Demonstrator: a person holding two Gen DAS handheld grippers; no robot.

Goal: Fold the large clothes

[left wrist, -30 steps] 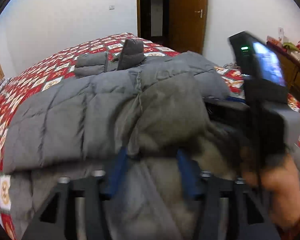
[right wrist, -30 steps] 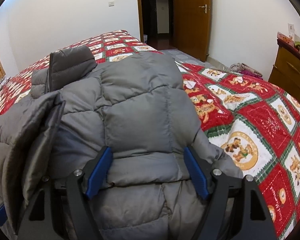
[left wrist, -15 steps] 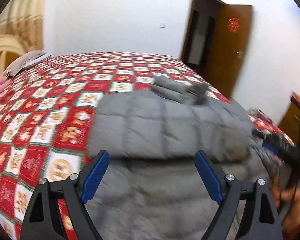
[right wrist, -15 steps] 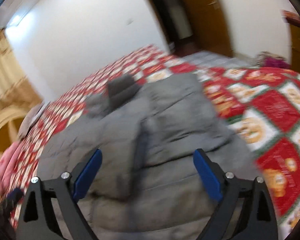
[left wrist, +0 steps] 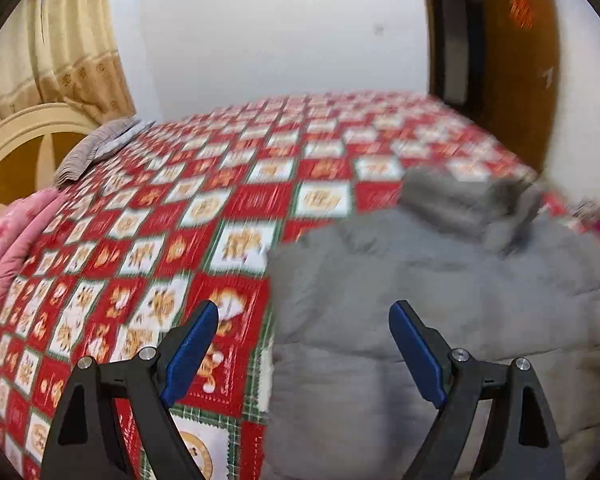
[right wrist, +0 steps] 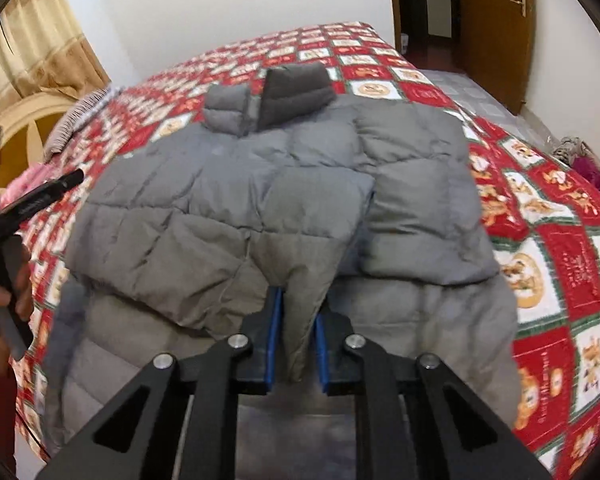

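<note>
A large grey quilted down jacket (right wrist: 284, 184) lies on the bed, collar at the far end, both sleeves folded over the body. My right gripper (right wrist: 298, 344) is shut on the cuff end of the left sleeve (right wrist: 304, 280) near the jacket's hem. In the left wrist view the jacket (left wrist: 440, 292) fills the right half, blurred. My left gripper (left wrist: 304, 348) is open and empty, above the jacket's left edge and the quilt. The left gripper's body and the hand holding it also show in the right wrist view (right wrist: 4, 232) at the far left.
The bed carries a red, white and green patchwork quilt (right wrist: 552, 248). A pink blanket (left wrist: 12, 240) and a grey striped pillow (left wrist: 96, 148) lie at the headboard (left wrist: 28, 136) end. A brown door (right wrist: 496, 20) and doorway stand beyond the bed.
My left gripper let go of the jacket, opened and swung left over the quilt. My right gripper closed on the folded sleeve's cuff near the hem.
</note>
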